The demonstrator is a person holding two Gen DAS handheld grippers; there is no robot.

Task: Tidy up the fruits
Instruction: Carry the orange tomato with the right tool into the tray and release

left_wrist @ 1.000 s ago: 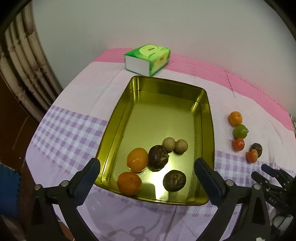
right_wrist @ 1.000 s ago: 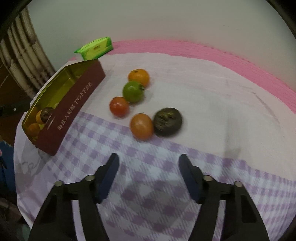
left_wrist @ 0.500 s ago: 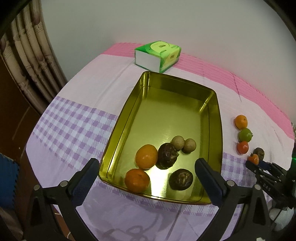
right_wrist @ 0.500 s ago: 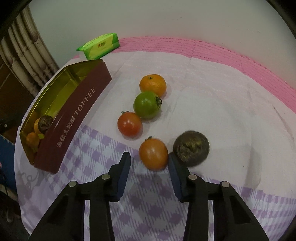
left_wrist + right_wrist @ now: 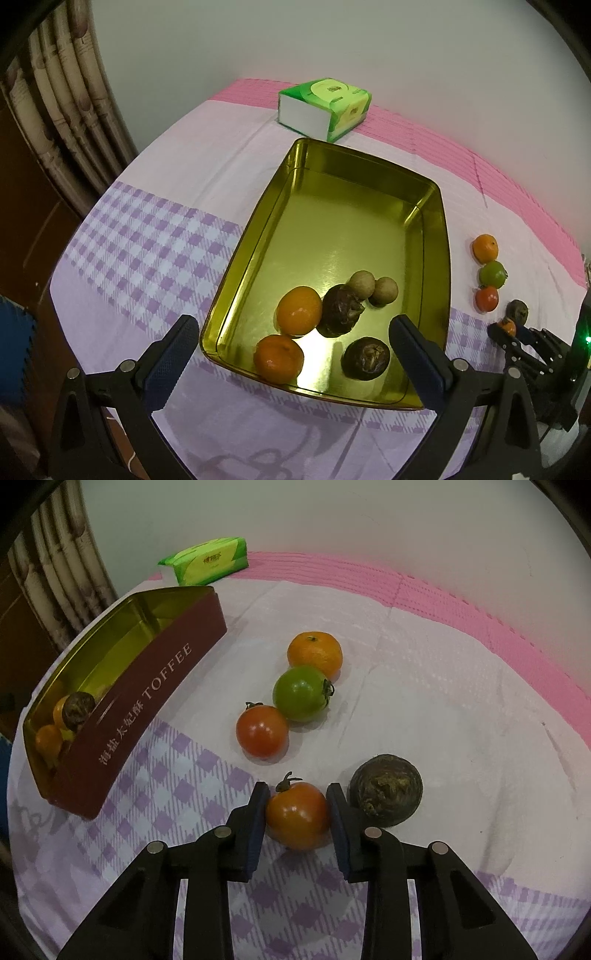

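five fruits lie on the cloth point(image 5: 461, 709) outside the tin, and the right gripper point(image 5: 297, 805) has its two pads pressed against the sides of the nearest one, an orange-red tomato point(image 5: 297, 814) with a small dry stem. the tomato sits on the purple-checked band of the cloth, between the jaws. just to its right, touching or nearly touching the right pad, is a dark wrinkled fruit point(image 5: 386, 792). beyond them run a red tomato point(image 5: 262, 731), a green tomato point(image 5: 301, 693) and a mandarin point(image 5: 314, 655), in a line leading away from the gripper, each touching the next.

the toffee tin point(image 5: 147, 698), maroon outside and gold inside, stands to the left of these fruits, well apart from the gripped tomato. from the left wrist view its floor point(image 5: 332, 236) holds six pieces gathered at the near end: two mandarins point(image 5: 299, 311), two dark wrinkled fruits point(image 5: 365, 358) and two small tan round fruits point(image 5: 384, 291). the far half of the tin is bare.

the left gripper point(image 5: 293, 350) hangs over the near end of the tin with its jaws spread wide and nothing between them. a green tissue pack point(image 5: 325, 107) lies past the far end of the tin, near the pink border.
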